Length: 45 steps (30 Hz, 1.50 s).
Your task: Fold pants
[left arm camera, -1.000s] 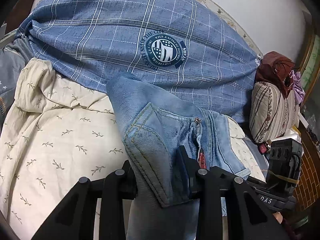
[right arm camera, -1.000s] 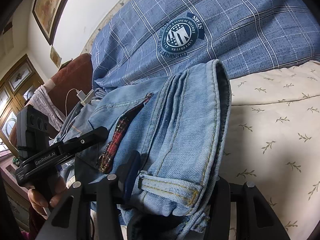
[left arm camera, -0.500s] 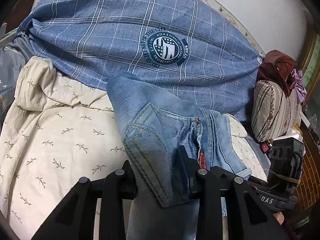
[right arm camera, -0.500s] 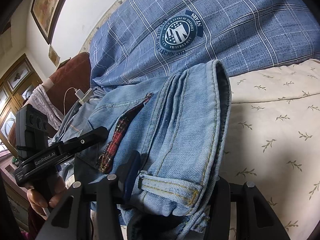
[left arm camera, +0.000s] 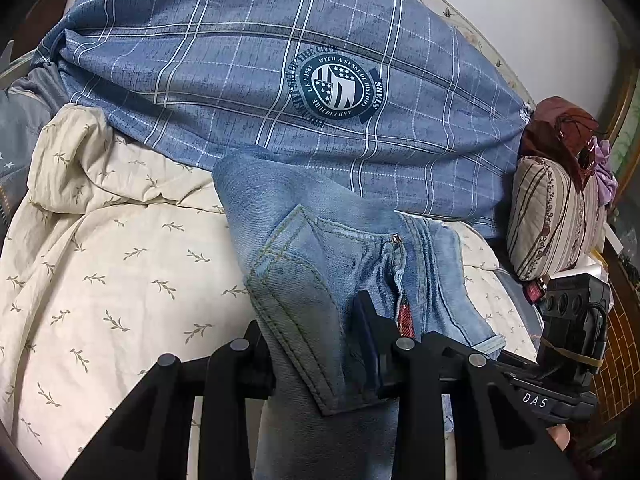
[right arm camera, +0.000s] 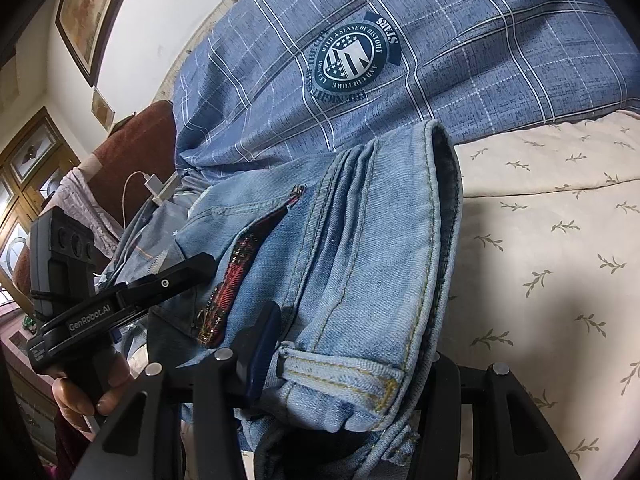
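Light blue jeans (left arm camera: pixel 320 248) hang over the bed, gripped at the waistband end by both grippers. My left gripper (left arm camera: pixel 316 344) is shut on the denim beside a back pocket (left arm camera: pixel 296 292); a red patch (left arm camera: pixel 406 314) shows near its right finger. In the right wrist view the jeans (right arm camera: pixel 360 264) bunch in thick folds, and my right gripper (right arm camera: pixel 348 344) is shut on the waistband with a belt loop (right arm camera: pixel 340 372) at the front. The left gripper (right arm camera: pixel 120 300) shows there too, held by a hand (right arm camera: pixel 86 394). The pant legs are hidden below.
A cream leaf-print sheet (left arm camera: pixel 100 280) covers the bed. A blue plaid duvet (left arm camera: pixel 280 60) with a round badge lies heaped behind. A striped pillow (left arm camera: pixel 552 216) and brown cloth sit at right. A white charger and cable (right arm camera: pixel 154 186) lie by a brown cushion (right arm camera: pixel 136 148).
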Tool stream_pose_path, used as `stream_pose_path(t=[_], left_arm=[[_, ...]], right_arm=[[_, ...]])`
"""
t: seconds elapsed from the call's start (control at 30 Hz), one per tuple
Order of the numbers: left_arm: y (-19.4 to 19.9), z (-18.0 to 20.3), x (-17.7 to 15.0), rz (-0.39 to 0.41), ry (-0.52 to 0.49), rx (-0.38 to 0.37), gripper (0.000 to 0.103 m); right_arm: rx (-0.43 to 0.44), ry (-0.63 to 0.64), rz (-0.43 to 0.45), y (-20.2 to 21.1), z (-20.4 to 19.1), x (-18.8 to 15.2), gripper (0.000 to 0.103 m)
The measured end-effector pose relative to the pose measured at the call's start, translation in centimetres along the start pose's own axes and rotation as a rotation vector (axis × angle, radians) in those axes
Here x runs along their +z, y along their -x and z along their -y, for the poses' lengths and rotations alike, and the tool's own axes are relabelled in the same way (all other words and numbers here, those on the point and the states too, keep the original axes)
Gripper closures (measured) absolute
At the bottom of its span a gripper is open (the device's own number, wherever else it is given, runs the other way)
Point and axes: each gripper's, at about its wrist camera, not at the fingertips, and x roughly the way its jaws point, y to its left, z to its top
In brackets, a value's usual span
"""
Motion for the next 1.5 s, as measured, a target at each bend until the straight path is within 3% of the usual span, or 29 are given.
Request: stream_pose_path(t=[1.5], left_arm=[[-0.97, -0.08, 0.19, -0.041, 0.018, 0.029, 0.068]], right_arm=[[-0.024, -0.037, -0.042, -0.6, 0.05, 0.26, 0.052]])
